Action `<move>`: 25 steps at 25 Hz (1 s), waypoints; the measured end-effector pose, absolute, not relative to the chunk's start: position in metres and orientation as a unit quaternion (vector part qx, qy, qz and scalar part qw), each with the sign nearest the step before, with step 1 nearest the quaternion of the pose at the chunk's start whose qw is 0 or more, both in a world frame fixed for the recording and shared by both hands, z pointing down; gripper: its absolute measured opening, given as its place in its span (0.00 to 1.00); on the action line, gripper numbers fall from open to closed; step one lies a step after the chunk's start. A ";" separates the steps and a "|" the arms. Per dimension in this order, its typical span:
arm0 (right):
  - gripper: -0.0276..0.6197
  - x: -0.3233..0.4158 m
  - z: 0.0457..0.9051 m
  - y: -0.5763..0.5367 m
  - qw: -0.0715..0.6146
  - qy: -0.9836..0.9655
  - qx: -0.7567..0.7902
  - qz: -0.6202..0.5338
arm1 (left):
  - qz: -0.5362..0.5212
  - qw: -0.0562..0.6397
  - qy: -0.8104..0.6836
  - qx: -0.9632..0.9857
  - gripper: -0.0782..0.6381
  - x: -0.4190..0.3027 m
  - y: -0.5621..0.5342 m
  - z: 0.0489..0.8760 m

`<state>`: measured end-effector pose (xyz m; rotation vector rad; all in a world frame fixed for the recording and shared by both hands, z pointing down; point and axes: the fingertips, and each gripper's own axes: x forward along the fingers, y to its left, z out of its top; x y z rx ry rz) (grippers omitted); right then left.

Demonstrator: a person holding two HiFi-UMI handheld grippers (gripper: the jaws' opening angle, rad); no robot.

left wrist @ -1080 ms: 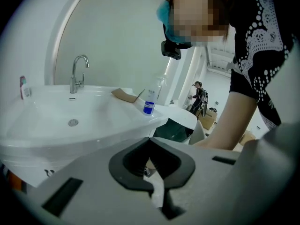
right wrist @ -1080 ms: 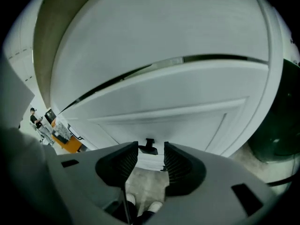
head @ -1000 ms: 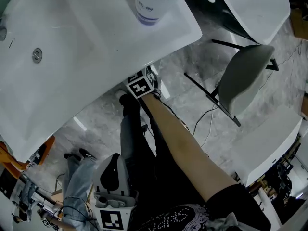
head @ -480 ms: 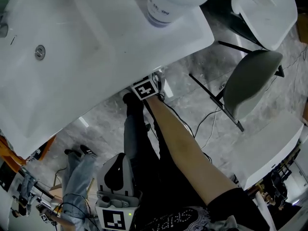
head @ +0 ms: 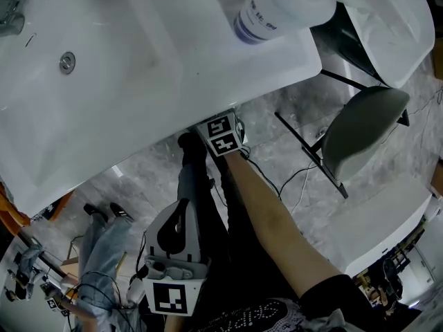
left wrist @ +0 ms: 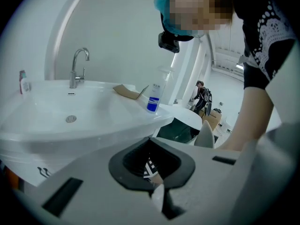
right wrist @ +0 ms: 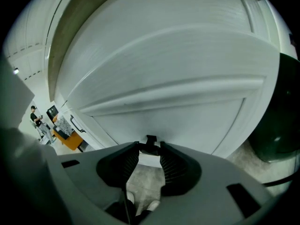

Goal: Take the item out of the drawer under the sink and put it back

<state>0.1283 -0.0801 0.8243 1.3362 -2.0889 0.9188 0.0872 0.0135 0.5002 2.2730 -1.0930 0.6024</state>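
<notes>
Right tongs [right wrist: 149,146] clamped on drawer handle [right wrist: 150,141] beneath sink [head: 104,81]; drawer [right wrist: 187,111] shut, item unseen, presumably inside. Left tongs [left wrist: 150,143] closed, empty. Pull straight outward, level, grip centred on handle.

Bathroom mock-up: white washbasin [head: 124,81], tap [left wrist: 78,67], trailing cables [head: 291,178].

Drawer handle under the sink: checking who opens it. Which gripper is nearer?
Right. The right gripper has the drawer handle between its jaws; the left gripper hangs low by the person's legs, away from it.
</notes>
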 end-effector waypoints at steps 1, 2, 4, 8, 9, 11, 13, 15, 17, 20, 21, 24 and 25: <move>0.27 0.129 0.824 -0.075 0.247 -0.766 0.489 0.337 | 0.224 0.276 -0.403 0.843 0.11 0.092 0.014 0.507; 0.27 0.129 0.824 -0.070 0.249 -0.765 0.487 0.338 | 0.226 0.284 -0.398 0.843 0.11 0.096 0.015 0.515; 0.27 0.129 0.825 -0.061 0.251 -0.766 0.484 0.340 | 0.230 0.300 -0.394 0.838 0.11 0.103 0.016 0.531; 0.27 0.130 0.825 -0.044 0.249 -0.768 0.480 0.344 | 0.206 0.314 -0.398 0.837 0.11 0.110 0.012 0.548; 0.27 0.131 0.824 -0.040 0.250 -0.768 0.478 0.345 | 0.209 0.321 -0.396 0.835 0.11 0.111 0.014 0.552; 0.27 0.131 0.824 -0.033 0.253 -0.769 0.474 0.347 | 0.223 0.333 -0.392 0.828 0.11 0.110 0.021 0.559; 0.27 0.131 0.824 -0.025 0.256 -0.769 0.470 0.349 | 0.226 0.337 -0.390 0.826 0.11 0.111 0.028 0.562; 0.27 0.131 0.825 -0.017 0.255 -0.768 0.469 0.354 | 0.225 0.340 -0.388 0.826 0.11 0.112 0.033 0.562; 0.27 0.131 0.825 -0.012 0.250 -0.767 0.471 0.356 | 0.226 0.343 -0.387 0.826 0.11 0.112 0.036 0.561; 0.27 0.132 0.826 -0.012 0.252 -0.766 0.473 0.356 | 0.222 0.343 -0.389 0.826 0.11 0.112 0.036 0.559; 0.27 0.132 0.826 -0.012 0.252 -0.766 0.473 0.355 | 0.220 0.342 -0.391 0.826 0.11 0.112 0.036 0.559; 0.27 0.131 0.827 -0.012 0.250 -0.766 0.474 0.354 | 0.219 0.341 -0.394 0.825 0.11 0.110 0.037 0.559; 0.27 0.131 0.826 -0.012 0.252 -0.766 0.473 0.355 | 0.221 0.342 -0.393 0.825 0.11 0.109 0.037 0.559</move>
